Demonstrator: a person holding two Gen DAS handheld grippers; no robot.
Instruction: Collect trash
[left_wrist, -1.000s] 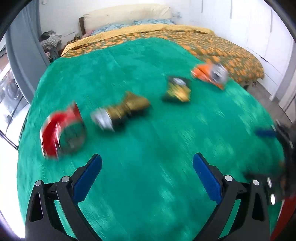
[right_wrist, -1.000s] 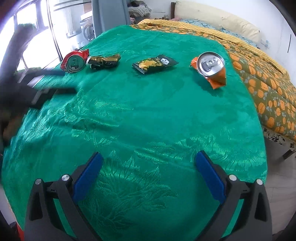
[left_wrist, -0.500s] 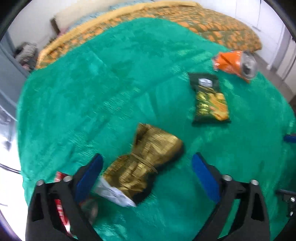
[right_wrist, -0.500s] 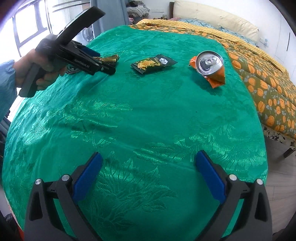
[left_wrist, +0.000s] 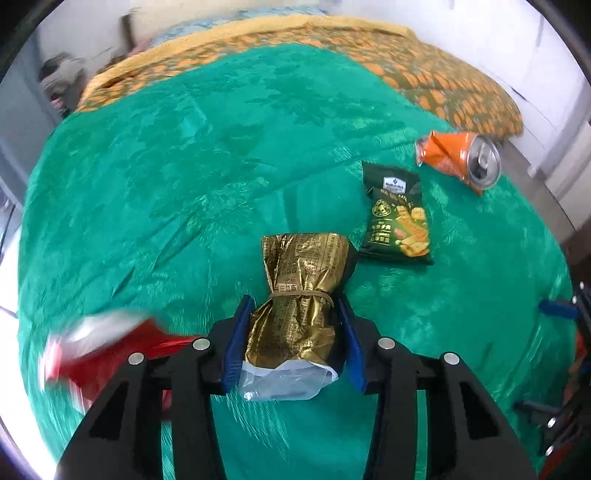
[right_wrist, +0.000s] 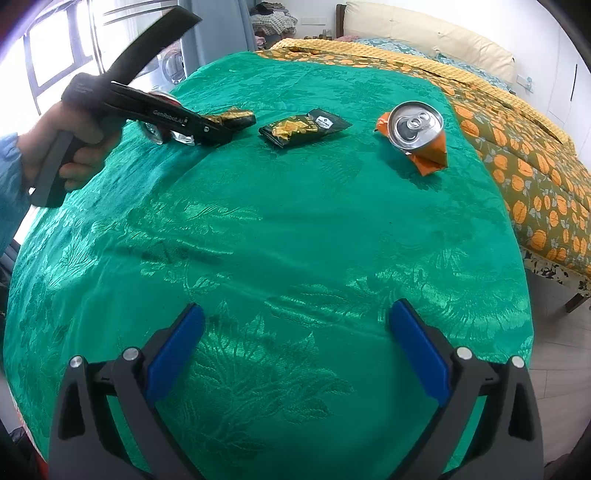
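A green bedspread (right_wrist: 295, 221) fills both views. The right hand-held gripper (right_wrist: 295, 347) hangs spread over bare cloth at lower centre. The left hand-held gripper (left_wrist: 293, 343), jaws just closing, pinches the gold wrapper (left_wrist: 299, 295). An orange can (right_wrist: 417, 129) lies upper right, a dark snack packet (right_wrist: 303, 127) beside it, a red can (left_wrist: 103, 347) lower left.

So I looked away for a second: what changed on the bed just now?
The left hand-held gripper came in over the gold foil bag, and its jaws have just been closing around it; the pads now sit against its sides. The right hand-held gripper stayed open and still. The green snack packet and orange can haven't moved.
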